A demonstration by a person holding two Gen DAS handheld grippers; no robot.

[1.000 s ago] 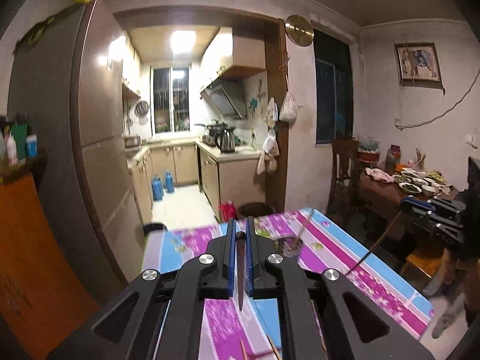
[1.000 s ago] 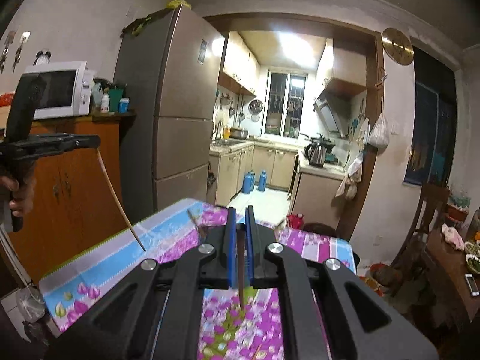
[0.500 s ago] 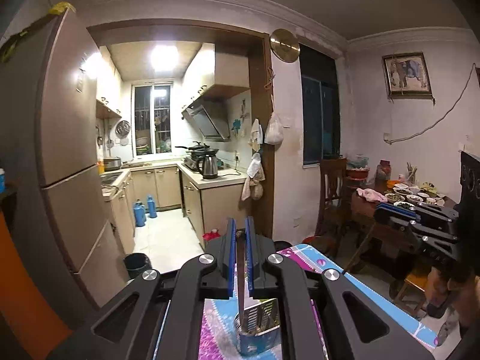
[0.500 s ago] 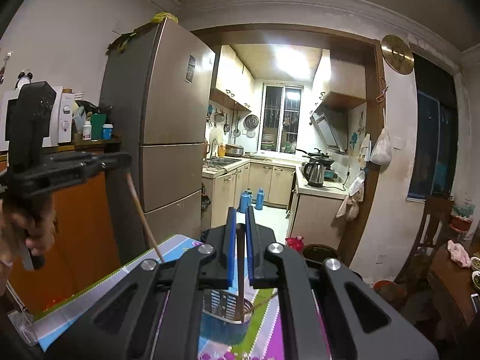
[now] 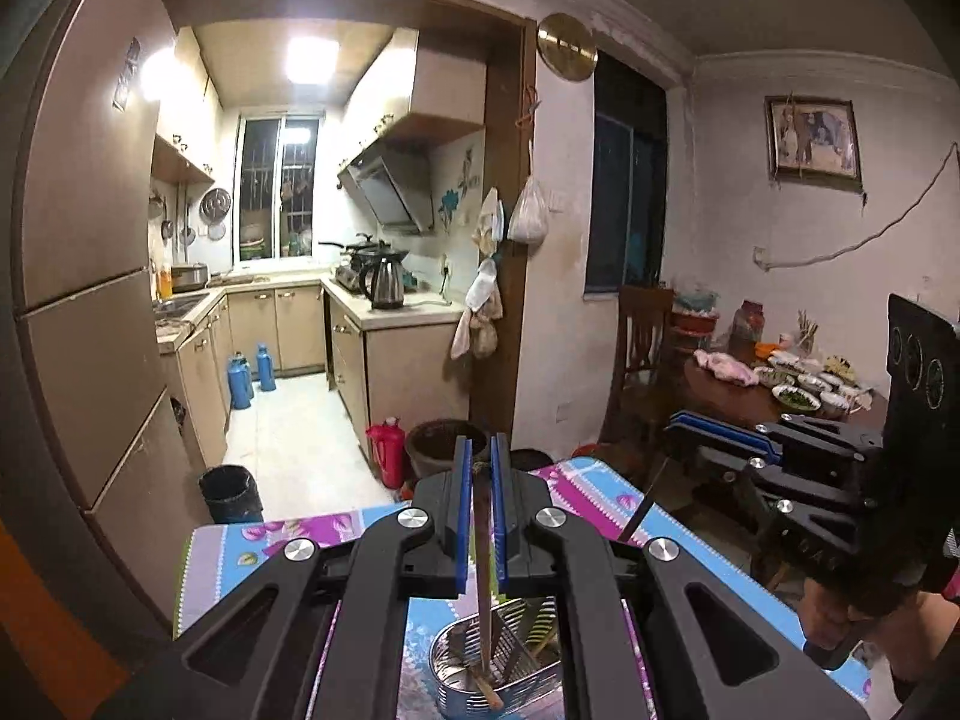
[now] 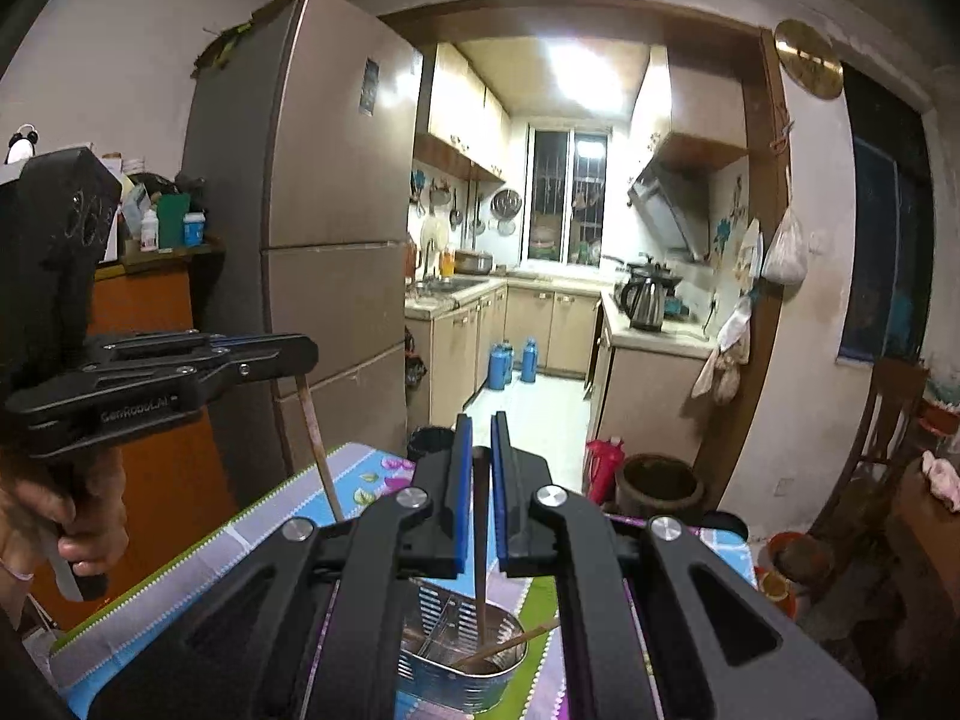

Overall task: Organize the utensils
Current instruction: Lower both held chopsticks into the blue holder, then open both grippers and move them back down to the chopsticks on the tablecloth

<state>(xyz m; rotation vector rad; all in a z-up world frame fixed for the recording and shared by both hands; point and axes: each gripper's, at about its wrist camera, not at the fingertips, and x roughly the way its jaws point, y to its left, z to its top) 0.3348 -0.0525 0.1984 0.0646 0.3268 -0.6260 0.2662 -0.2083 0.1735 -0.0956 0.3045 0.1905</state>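
In the left wrist view my left gripper (image 5: 478, 451) is shut on a brown chopstick (image 5: 483, 576) that hangs down into a metal utensil holder (image 5: 528, 693) on the flowered table. My right gripper (image 6: 478, 441) is shut on a second chopstick (image 6: 480, 576), whose tip points into the same holder (image 6: 432, 669). Another wooden stick (image 6: 510, 645) lies slanted inside the holder. Each view shows the other gripper from the side: the right one (image 5: 675, 423) with its stick (image 5: 639, 513), the left one (image 6: 303, 354) with its stick (image 6: 318, 450).
The table (image 5: 600, 498) ends just beyond the holder. A tall fridge (image 6: 336, 228) stands at the left and the kitchen doorway lies ahead. A red flask (image 5: 384, 450), a dark pot (image 5: 441, 447) and a bin (image 5: 231, 492) sit on the floor. A dining table with dishes (image 5: 792, 387) is at the right.
Both grippers have moved forward over the table, each keeping its chopstick. The metal holder has come into view under the fingers, and both sticks now point into it.
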